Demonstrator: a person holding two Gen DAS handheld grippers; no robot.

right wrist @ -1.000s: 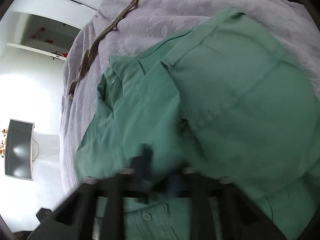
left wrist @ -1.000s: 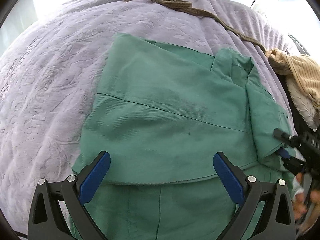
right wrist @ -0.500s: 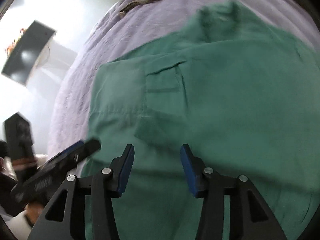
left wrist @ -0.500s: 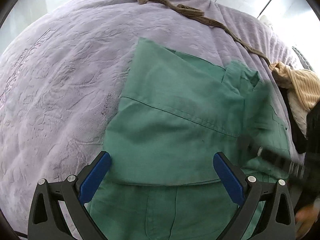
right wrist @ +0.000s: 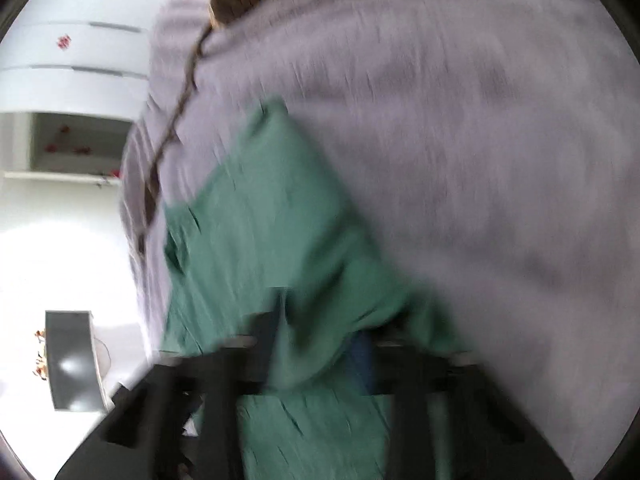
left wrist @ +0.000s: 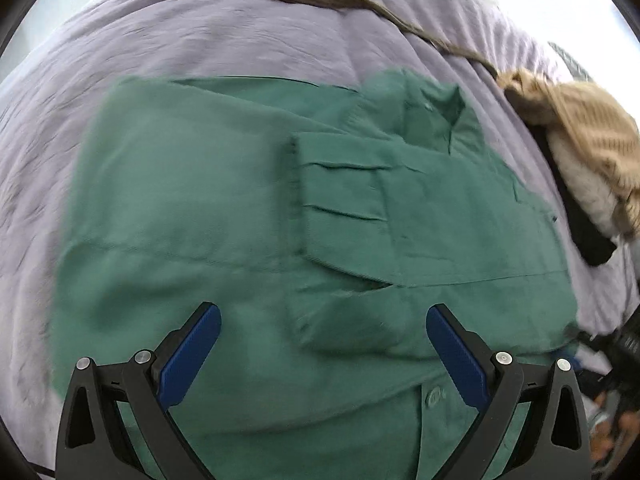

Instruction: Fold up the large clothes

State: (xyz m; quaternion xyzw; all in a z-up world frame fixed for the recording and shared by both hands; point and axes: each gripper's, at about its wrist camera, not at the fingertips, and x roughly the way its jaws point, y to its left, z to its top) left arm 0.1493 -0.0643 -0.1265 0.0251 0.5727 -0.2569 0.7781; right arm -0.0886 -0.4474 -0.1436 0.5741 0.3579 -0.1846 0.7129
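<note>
Green shirt is lying partly folded on the lilac bedspread. Nearest, the left gripper is hovering over it, blue pads spread wide; the right gripper, blurred, is pinching a fold. Farther off, a tan garment is lying at the bed's edge.

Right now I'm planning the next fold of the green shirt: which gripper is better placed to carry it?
Right. The right gripper appears to have green shirt fabric between its fingers, though the view is blurred. The left gripper hovers open above the shirt, gripping nothing.
</note>
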